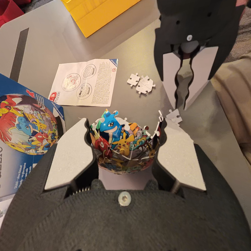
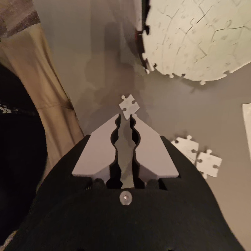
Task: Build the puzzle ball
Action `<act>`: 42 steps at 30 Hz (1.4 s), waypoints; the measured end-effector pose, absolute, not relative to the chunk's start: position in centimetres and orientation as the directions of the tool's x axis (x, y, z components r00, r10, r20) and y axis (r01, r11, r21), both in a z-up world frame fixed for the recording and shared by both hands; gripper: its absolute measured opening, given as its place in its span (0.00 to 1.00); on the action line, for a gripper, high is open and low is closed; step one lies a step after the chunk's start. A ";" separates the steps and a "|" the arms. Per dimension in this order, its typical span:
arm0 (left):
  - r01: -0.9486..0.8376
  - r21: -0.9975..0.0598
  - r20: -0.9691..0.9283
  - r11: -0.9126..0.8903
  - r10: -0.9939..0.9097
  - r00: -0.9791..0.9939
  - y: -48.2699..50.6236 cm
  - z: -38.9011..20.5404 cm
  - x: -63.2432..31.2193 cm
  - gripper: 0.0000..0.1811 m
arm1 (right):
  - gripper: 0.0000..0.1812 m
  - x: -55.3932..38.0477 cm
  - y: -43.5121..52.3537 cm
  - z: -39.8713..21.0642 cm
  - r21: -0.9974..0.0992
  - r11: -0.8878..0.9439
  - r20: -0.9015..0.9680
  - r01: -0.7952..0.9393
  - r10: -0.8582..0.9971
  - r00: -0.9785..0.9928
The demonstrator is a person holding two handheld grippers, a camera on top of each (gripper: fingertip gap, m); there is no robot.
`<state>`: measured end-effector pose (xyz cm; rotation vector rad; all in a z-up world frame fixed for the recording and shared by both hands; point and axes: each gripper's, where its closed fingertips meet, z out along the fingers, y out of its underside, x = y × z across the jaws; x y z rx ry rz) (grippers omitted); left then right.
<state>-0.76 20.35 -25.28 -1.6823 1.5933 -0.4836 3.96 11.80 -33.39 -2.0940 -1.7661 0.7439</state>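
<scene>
1. A grey table (image 1: 129, 44) carries the whole scene; a tan trouser leg (image 2: 40, 86) of a person sits past its edge.
2. The left gripper (image 1: 125, 137) is clenched on the half-built puzzle ball (image 1: 122, 146), an open bowl of joined pieces with cartoon creatures printed on the outside, white inside (image 2: 203, 40).
3. The right gripper (image 2: 125, 115) has its jaws slightly apart, the tips at a single white puzzle piece (image 2: 129, 106); whether they pinch it, I cannot tell.
4. That piece (image 1: 174, 117) hovers just beside the ball's jagged right rim.
5. Three loose white pieces (image 1: 141, 83) lie joined together near the right gripper.
6. A folded instruction sheet (image 1: 84, 82) lies beyond the ball.
7. The blue puzzle box (image 1: 27, 122) rests left, and a yellow box (image 1: 101, 15) lies far back.
</scene>
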 end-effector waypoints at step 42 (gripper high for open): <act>-0.646 -0.762 -0.187 -0.034 -0.944 0.271 21.3 -24.1 -5.2 0.53 | 0.00 2.6 13.7 -34.6 -0.585 -0.271 -0.105 0.765 0.960 0.259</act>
